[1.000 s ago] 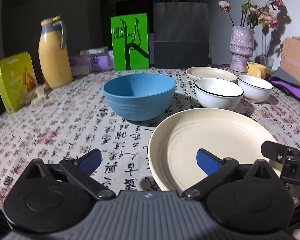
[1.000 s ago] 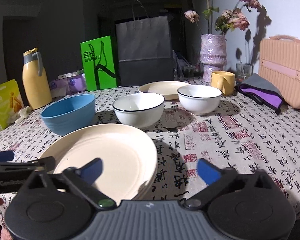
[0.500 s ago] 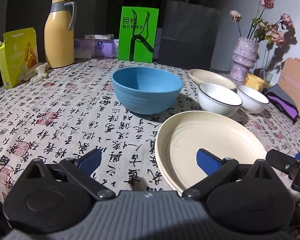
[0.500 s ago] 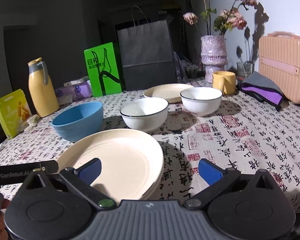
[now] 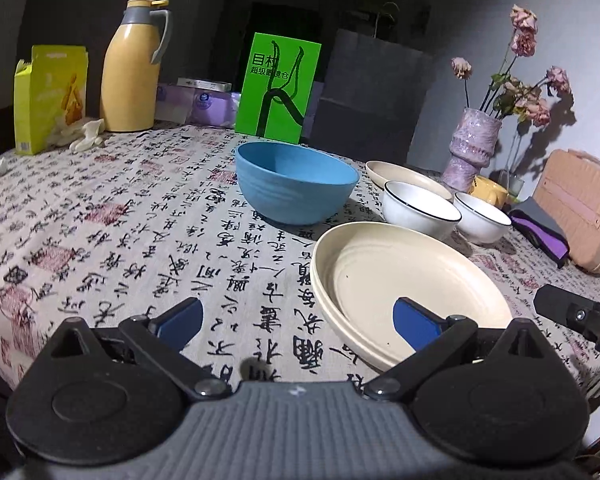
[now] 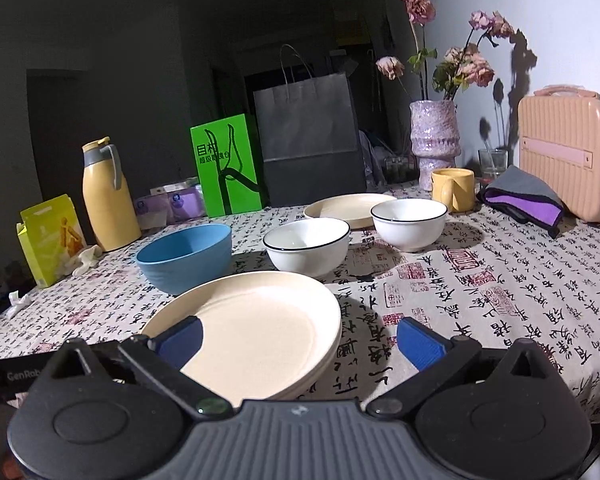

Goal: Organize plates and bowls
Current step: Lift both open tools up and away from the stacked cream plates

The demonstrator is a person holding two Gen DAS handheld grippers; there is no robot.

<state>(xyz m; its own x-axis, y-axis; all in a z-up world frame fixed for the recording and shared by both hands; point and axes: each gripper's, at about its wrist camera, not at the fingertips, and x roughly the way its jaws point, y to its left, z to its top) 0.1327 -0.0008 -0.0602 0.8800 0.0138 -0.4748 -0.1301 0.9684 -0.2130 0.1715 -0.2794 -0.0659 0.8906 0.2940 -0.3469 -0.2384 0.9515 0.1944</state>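
Your left gripper (image 5: 298, 322) has its fingers spread wide and holds nothing: the left blue pad hangs over the printed cloth, the right pad over the near part of the cream plate stack (image 5: 408, 280), and whether that pad touches the plate you cannot tell. Your right gripper (image 6: 300, 338) is equally wide open and empty; its left pad sits over the stack's near edge (image 6: 256, 320), its right pad over bare cloth to the right of the stack. In the left wrist view, the black tip of your right gripper pokes in just right of the stack.

Take the stack as your landmark on the counter (image 5: 100, 232). Behind it and to the left stands the blue bowl (image 5: 296, 188), upright and empty. Directly behind the stack is a white bowl with a dark rim (image 6: 306, 246), and a second white bowl (image 6: 409, 224) sits just to the right of that one, close but apart. Behind the two white bowls lies a single cream plate (image 6: 348, 204).

Farther back from the stack: a yellow mug (image 6: 452, 188), a purple vase (image 6: 434, 140) of dried flowers, a dark paper bag (image 6: 308, 140), a green box (image 6: 226, 168), a yellow flask (image 6: 106, 196) and a yellow carton (image 6: 52, 236). Far right of the stack stands a pink case (image 6: 568, 152), with a folded grey and purple cloth (image 6: 520, 196) in front of it.
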